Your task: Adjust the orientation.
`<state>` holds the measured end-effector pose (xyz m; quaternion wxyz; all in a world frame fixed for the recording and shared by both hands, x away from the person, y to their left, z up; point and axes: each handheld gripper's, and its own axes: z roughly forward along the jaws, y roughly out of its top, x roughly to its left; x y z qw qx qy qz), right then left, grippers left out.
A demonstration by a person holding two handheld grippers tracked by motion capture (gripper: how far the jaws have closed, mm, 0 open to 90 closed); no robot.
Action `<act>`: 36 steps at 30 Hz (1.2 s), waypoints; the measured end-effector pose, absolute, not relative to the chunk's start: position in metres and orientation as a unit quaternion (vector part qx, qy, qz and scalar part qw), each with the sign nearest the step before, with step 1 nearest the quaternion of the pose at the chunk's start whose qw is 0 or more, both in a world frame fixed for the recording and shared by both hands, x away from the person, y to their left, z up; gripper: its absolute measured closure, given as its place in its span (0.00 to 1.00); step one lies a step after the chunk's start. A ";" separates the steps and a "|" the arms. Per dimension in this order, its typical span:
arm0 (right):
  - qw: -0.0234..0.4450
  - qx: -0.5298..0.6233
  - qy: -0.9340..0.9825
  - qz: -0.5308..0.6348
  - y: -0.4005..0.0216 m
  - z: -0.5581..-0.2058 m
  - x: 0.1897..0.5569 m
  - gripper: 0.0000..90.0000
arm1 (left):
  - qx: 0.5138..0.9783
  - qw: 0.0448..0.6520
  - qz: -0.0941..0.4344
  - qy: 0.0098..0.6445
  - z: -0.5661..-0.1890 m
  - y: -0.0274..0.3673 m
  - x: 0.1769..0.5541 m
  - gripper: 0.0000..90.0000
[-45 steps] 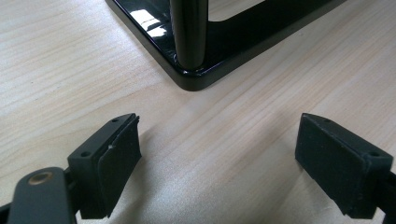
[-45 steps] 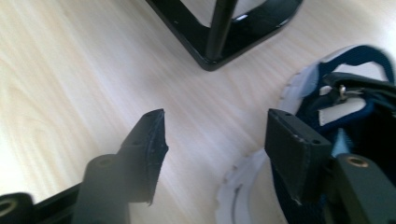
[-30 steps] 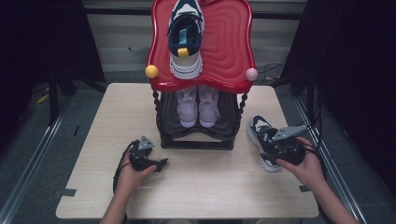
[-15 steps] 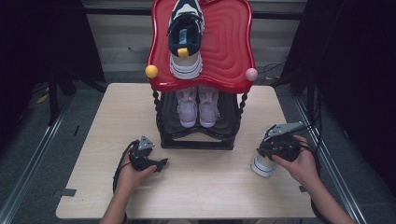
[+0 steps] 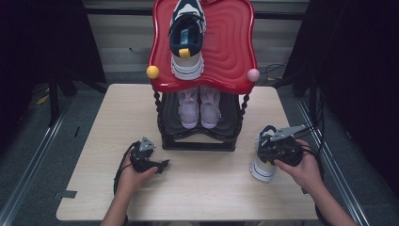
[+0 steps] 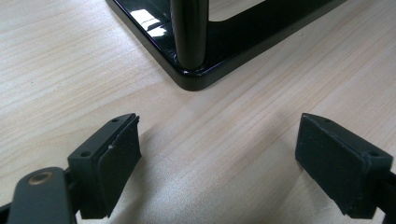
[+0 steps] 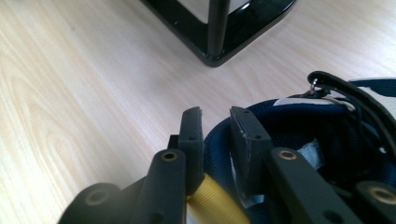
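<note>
A navy and white sneaker (image 5: 260, 170) stands on the wooden table at the right, in front of the shoe rack (image 5: 197, 141). My right gripper (image 5: 267, 151) is on top of it. In the right gripper view its jaws (image 7: 215, 122) have just been closing, and they now pinch the sneaker's navy collar (image 7: 299, 126) above a yellow heel tab (image 7: 210, 200). My left gripper (image 5: 157, 165) rests on the table by the rack's front left corner. Its jaws (image 6: 217, 154) stand wide open with only bare wood between them.
The rack has a red wavy top shelf (image 5: 230, 47) bearing a matching navy and white sneaker (image 5: 187, 37). A pink pair (image 5: 200, 106) sits on the black lower shelf. The rack's black base corner (image 6: 196, 77) lies just ahead of the left gripper. Dark floor surrounds the table.
My right gripper has moved left onto the sneaker and closed on its collar. The sneaker, which lay slanted on the table, now sits under the gripper. The left hand has kept still.
</note>
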<state>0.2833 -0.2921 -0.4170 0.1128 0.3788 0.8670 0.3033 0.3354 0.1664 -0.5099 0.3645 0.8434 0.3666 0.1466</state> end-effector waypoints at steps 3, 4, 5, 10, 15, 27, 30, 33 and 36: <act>0.095 0.382 0.864 0.313 -0.293 -0.414 0.285 0.72 | 0.843 0.365 0.147 0.367 -0.510 0.166 0.335 0.15; 0.098 0.381 0.867 0.307 -0.293 -0.412 0.286 0.69 | 0.843 0.365 0.147 0.367 -0.510 0.166 0.335 0.15; 0.096 0.379 0.869 0.303 -0.293 -0.410 0.286 0.66 | 0.843 0.365 0.147 0.367 -0.510 0.166 0.335 0.15; 0.076 0.368 0.879 0.293 -0.295 -0.404 0.288 0.59 | 0.844 0.364 0.147 0.366 -0.510 0.166 0.335 0.15; 0.055 0.373 0.883 0.278 -0.297 -0.400 0.289 0.57 | 0.843 0.364 0.147 0.367 -0.510 0.166 0.335 0.15; 0.033 0.356 0.908 0.218 -0.287 -0.399 0.296 0.53 | 0.843 0.364 0.147 0.366 -0.510 0.166 0.335 0.15; 0.030 0.353 0.911 0.210 -0.286 -0.400 0.298 0.53 | 0.844 0.364 0.147 0.366 -0.510 0.166 0.335 0.15; 0.020 0.350 0.916 0.195 -0.285 -0.402 0.301 0.53 | 0.843 0.365 0.147 0.367 -0.510 0.166 0.335 0.15; 0.012 0.349 0.919 0.181 -0.283 -0.403 0.304 0.53 | 0.844 0.364 0.147 0.366 -0.510 0.166 0.335 0.15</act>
